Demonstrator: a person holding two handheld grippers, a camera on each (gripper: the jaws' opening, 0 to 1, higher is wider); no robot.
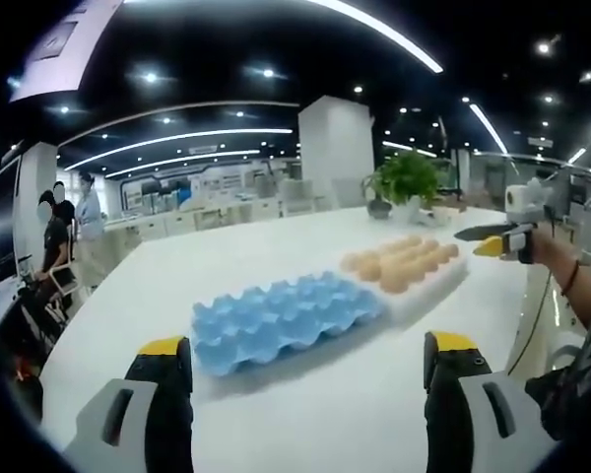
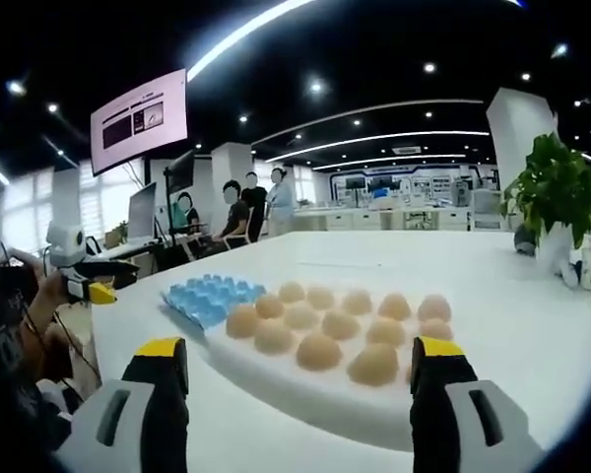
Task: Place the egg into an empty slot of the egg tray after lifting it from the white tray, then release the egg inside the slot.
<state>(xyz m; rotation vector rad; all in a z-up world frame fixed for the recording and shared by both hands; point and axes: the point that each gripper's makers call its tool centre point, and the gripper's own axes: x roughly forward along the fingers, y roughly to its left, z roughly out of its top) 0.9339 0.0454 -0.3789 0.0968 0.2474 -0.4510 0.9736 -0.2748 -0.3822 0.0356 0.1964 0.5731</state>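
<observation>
A large open office with ceiling light strips surrounds a long white worktop [image 2: 532,296]. On it sit one white tray [image 2: 305,394] carrying twelve eggs [image 2: 318,351] and, touching its end, one blue egg tray [image 1: 281,320], every slot bare. A potted plant [image 2: 557,192] stands farther back; three people sit beyond. Left tongs [image 1: 305,370] and right tongs [image 2: 300,370] hover with jaws apart, holding nothing.
</observation>
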